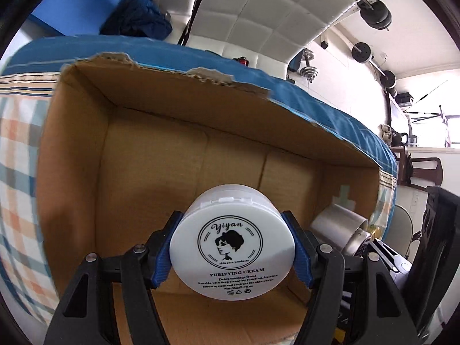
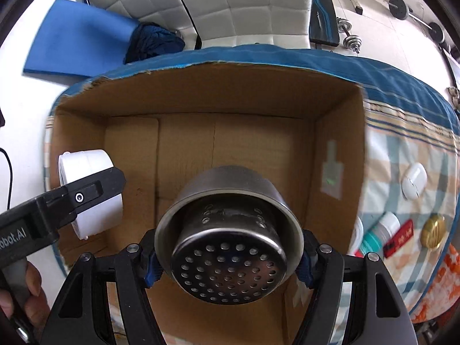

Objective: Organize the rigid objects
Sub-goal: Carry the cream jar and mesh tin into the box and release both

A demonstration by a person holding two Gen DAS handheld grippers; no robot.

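My left gripper (image 1: 233, 247) is shut on a white cream jar (image 1: 233, 244) with a black portrait logo, held over the open cardboard box (image 1: 161, 155). The same jar (image 2: 92, 189) and the left gripper (image 2: 86, 192) show at the left of the right wrist view, above the box's left side. My right gripper (image 2: 228, 254) is shut on a steel cup with a perforated strainer insert (image 2: 230, 247), hanging over the box floor (image 2: 201, 143). That steel cup (image 1: 342, 230) also appears at the right edge of the left wrist view. No object is visible inside the box.
The box sits on a bed with a plaid and blue cover (image 2: 402, 132). To the box's right lie a white oval case (image 2: 414, 181), a teal-labelled bottle (image 2: 379, 233), a red flat pack (image 2: 399, 238) and a gold round tin (image 2: 432, 231). Dumbbells (image 2: 349, 36) rest on the floor beyond.
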